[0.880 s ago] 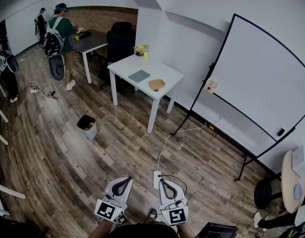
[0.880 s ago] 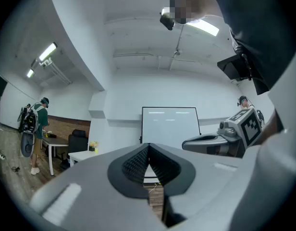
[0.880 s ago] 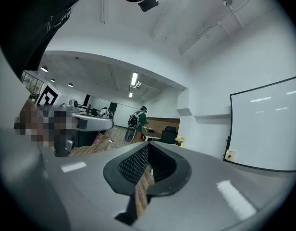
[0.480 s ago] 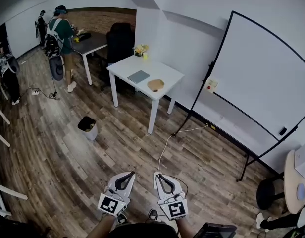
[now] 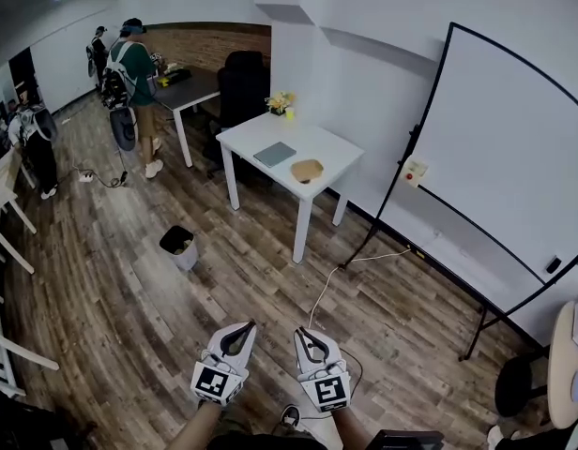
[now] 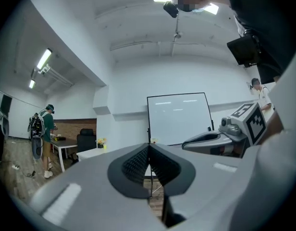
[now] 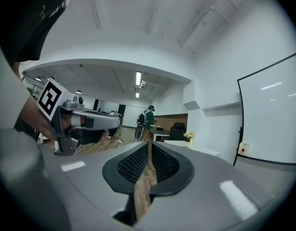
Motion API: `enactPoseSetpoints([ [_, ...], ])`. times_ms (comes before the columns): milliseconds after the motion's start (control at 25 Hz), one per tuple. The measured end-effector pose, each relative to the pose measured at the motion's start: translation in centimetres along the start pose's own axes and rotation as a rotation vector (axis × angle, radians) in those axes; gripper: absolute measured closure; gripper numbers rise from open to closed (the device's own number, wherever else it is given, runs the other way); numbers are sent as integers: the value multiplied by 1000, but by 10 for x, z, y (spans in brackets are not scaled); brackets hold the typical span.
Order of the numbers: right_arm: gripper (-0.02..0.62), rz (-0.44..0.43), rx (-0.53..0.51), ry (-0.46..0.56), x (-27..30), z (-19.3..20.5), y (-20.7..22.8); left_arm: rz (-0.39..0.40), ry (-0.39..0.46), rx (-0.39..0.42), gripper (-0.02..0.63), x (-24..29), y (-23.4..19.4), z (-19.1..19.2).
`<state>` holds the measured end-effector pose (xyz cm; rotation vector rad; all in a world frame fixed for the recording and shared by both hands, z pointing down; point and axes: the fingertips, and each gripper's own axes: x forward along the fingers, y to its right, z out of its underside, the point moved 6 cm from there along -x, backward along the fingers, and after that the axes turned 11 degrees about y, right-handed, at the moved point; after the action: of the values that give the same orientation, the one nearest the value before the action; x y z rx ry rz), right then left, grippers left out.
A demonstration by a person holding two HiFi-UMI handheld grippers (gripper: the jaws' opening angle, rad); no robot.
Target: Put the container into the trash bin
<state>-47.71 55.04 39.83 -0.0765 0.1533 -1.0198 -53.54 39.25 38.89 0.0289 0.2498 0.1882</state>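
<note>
The white bench (image 5: 327, 148) stands well ahead of your left hand-held gripper (image 5: 246, 328) and right hand-held gripper (image 5: 301, 334), both closed and empty. The trash bin (image 5: 179, 247) sits ahead-left of them. The brown container (image 5: 307, 170), perhaps a bowl, rests on the bench.

White square bench (image 5: 331, 150) mid-room. On it: shallow brown container (image 5: 307, 170) toward the near edge, flat grey pad (image 5: 274, 154) left of it, possibly a flower pot (image 5: 281, 104) at the back corner. Small black trash bin (image 5: 180, 247) on wooden floor (image 5: 129, 298), left-front of bench. Large whiteboard on stand (image 5: 500, 157) right of bench.
</note>
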Motion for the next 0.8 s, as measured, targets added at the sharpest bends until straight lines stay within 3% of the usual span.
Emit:
enactPoseSetpoints([
  [120, 569, -16, -8, -7, 13, 5, -1, -16, -17, -10, 604, -1, -9, 5],
  [280, 569, -17, -21, -40, 33, 7, -7, 33, -54, -7, 604, 1, -22, -1],
  [680, 569, 30, -59, -72, 109, 10, -35, 88, -15, -46, 604, 6, -105, 10],
  [800, 569, 42, -60, -79, 131, 16, -35, 88, -36, -66, 604, 12, -127, 17],
])
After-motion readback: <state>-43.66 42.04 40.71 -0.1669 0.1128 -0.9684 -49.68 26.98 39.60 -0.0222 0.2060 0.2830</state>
